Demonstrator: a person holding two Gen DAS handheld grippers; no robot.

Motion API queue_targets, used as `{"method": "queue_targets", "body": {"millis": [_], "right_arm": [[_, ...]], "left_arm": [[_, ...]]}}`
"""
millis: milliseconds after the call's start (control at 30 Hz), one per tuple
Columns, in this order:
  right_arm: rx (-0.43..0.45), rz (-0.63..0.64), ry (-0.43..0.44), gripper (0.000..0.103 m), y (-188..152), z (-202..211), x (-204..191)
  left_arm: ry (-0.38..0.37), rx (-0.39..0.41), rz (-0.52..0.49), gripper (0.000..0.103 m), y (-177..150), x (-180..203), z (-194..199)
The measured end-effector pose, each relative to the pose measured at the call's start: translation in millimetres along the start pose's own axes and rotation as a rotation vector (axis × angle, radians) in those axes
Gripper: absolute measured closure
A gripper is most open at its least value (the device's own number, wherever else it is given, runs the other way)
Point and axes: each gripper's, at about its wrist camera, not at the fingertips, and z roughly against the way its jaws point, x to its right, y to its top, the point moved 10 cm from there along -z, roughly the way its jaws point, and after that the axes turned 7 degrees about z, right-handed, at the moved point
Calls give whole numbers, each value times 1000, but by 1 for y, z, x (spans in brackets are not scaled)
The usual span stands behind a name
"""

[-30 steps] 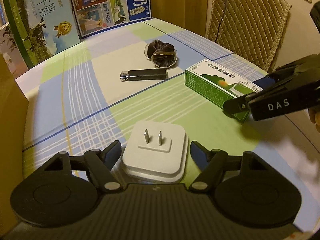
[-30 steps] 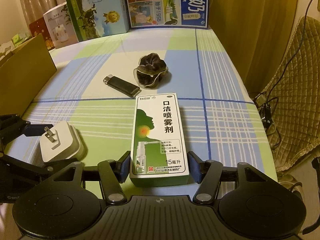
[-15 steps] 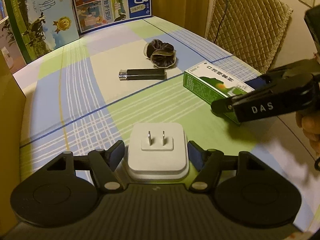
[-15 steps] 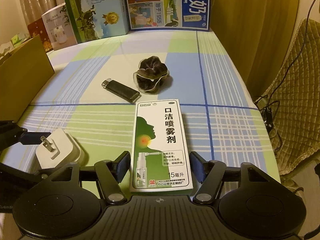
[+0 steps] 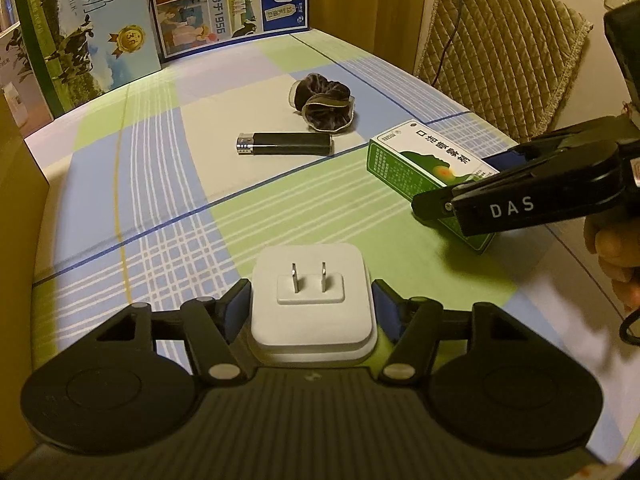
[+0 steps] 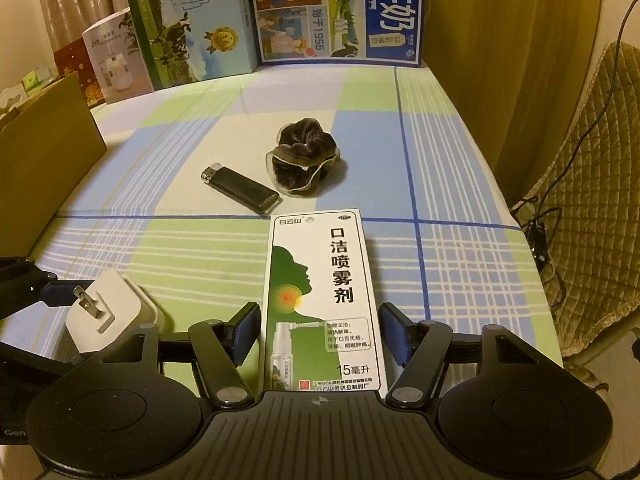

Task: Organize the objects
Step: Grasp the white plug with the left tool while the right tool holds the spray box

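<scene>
A white plug charger (image 5: 312,320), prongs up, sits between the fingers of my left gripper (image 5: 312,300), whose blue pads press on both of its sides. In the right wrist view the charger (image 6: 108,316) is at the lower left with the left gripper (image 6: 40,292) around it. A green-and-white spray box (image 6: 320,264) lies flat on the checked tablecloth. My right gripper (image 6: 320,316) straddles its near end, open, with a thin gap at the left pad. A black lighter (image 5: 284,144) and a dark scrunchie (image 5: 322,104) lie farther back.
Tall milk cartons (image 6: 332,12) stand along the table's far edge. A brown cardboard box (image 6: 44,160) stands at the left. A quilted chair (image 5: 500,48) with cables is beyond the table's right edge. A hand (image 5: 612,248) holds the right gripper.
My left gripper has slid forward around the charger and its fingers have closed in onto its sides. The right gripper has crept a little farther along the spray box.
</scene>
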Motion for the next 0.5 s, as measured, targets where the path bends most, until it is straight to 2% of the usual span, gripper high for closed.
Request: {"method": "queue_targets", "body": {"millis": [233,333,500], "right_arm": [[-1,25,-12,41,1,-3,-3],[-2,29,-21,50,1,-2,-4],[-14,10,-16,50,1,0,-7]], "left_arm": [[4,0,14,42,1,-1,-1],[7,0,19,42,0,-1,-1],[17,2,38,43,0,0,0]]}}
